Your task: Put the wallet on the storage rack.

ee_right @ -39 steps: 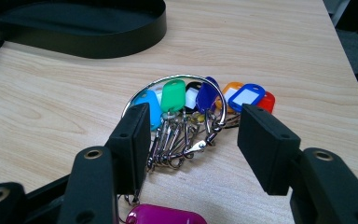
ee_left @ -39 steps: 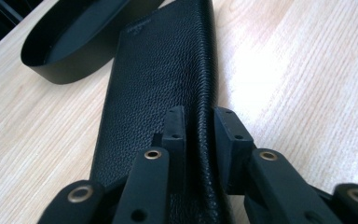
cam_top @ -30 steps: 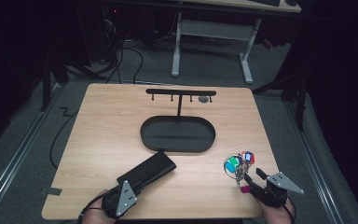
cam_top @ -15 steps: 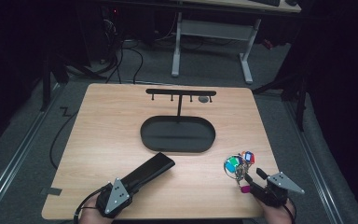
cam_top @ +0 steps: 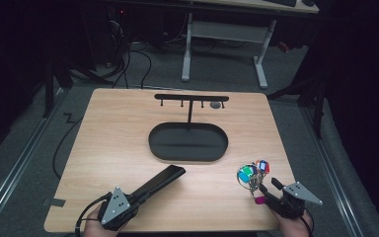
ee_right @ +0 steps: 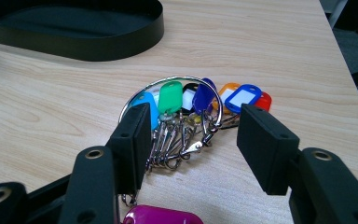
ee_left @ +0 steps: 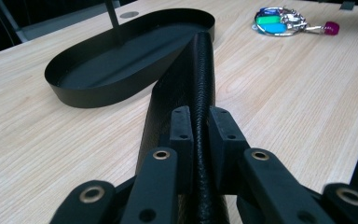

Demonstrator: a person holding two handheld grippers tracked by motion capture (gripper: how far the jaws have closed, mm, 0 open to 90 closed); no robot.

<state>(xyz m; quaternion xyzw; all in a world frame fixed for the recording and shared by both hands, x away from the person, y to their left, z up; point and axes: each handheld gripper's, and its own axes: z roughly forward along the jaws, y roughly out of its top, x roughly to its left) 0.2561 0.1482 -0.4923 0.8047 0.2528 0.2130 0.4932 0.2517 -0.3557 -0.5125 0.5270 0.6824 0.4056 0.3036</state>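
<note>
1. Since the earlier frames, the left gripper (cam_top: pixel 137 193) has drawn back toward the near edge and a little left, and the case (cam_top: pixel 159 181) has come with it; the right gripper (cam_top: pixel 267 187) and the keys (cam_top: pixel 251 174) lie as before.
2. Left gripper: jaws closed on the near end of the case, one pad on each side of its raised spine, as the left gripper view shows (ee_left: pixel 200 135).
3. Case (ee_left: pixel 193 84): long, flat and black, with a pebbled, leather-like grain and a rounded ridge along the top. Its long axis runs from the near-left of the table (cam_top: pixel 118 143) up toward the right. The far end points at the tray (cam_top: pixel 188 143) and stops near its rim.
4. Tray (ee_left: pixel 121 56): black, oval, shallow, with a thin upright wall and a matt finish. A slim post rises from its far side and carries a crossbar with small pegs (cam_top: pixel 191 98).
5. Right gripper (ee_right: pixel 191 135): jaws open, apart on either side of the keys.
6. Keys (ee_right: pixel 186 112): a metal ring with several metal clips and coloured plastic tags (green, blue, orange, red). They lie flat on the table near its right front. A magenta tag (ee_right: pixel 161 215) lies nearest the gripper.
7. Table: light wood grain, rectangular, smooth.
</note>
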